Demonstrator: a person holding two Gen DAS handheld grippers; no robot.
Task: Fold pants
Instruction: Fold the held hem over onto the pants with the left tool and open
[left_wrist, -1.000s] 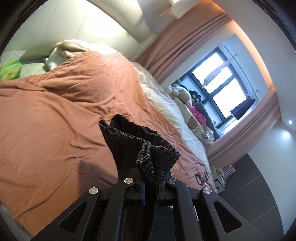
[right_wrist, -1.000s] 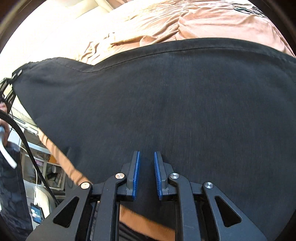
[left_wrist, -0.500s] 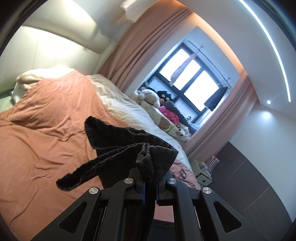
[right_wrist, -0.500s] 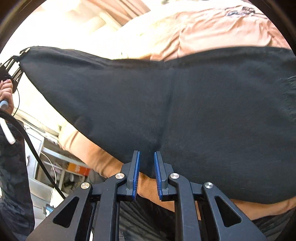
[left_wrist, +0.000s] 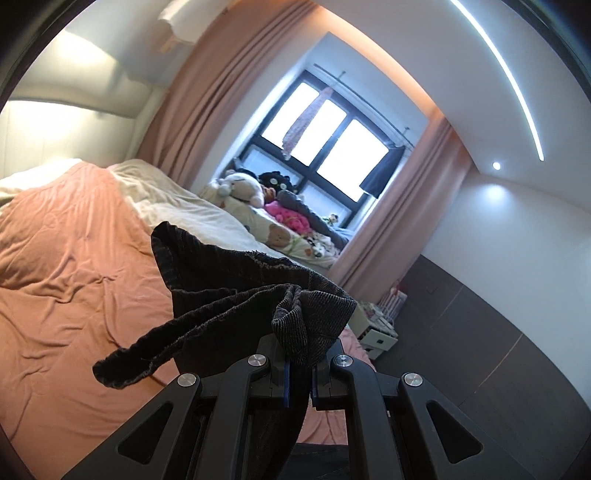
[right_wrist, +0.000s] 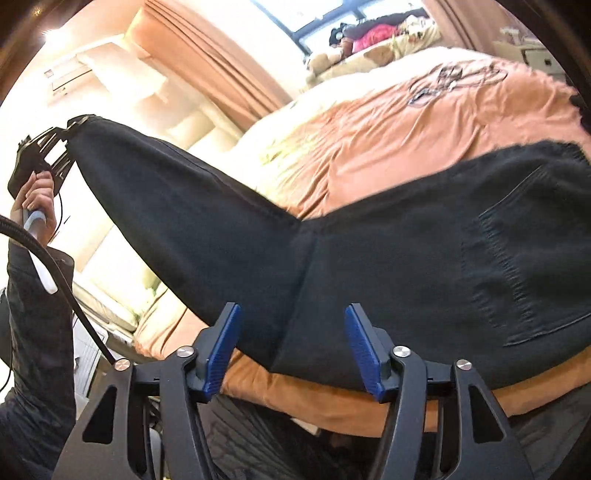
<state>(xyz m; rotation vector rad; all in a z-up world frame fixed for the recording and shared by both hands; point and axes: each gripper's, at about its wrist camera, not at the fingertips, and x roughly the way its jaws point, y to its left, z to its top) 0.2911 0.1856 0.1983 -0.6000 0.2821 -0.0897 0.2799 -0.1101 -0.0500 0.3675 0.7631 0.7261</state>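
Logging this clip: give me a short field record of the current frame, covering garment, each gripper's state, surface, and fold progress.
garment: black pants, lifted at one leg end, the rest lying on the bed
left gripper: shut on the bunched leg end, held up in the air
right gripper: open, blue pads spread, empty, at the near edge of the pants by the crotch seam
surface: bed with orange cover
background: stuffed toys by the window
fold progress: no fold laid down yet

Pants (right_wrist: 369, 266) black, fine corduroy ribbing; bedspread (left_wrist: 66, 258) terracotta orange; curtains (left_wrist: 207, 110) dusty pink; tool pads (right_wrist: 221, 347) blue.
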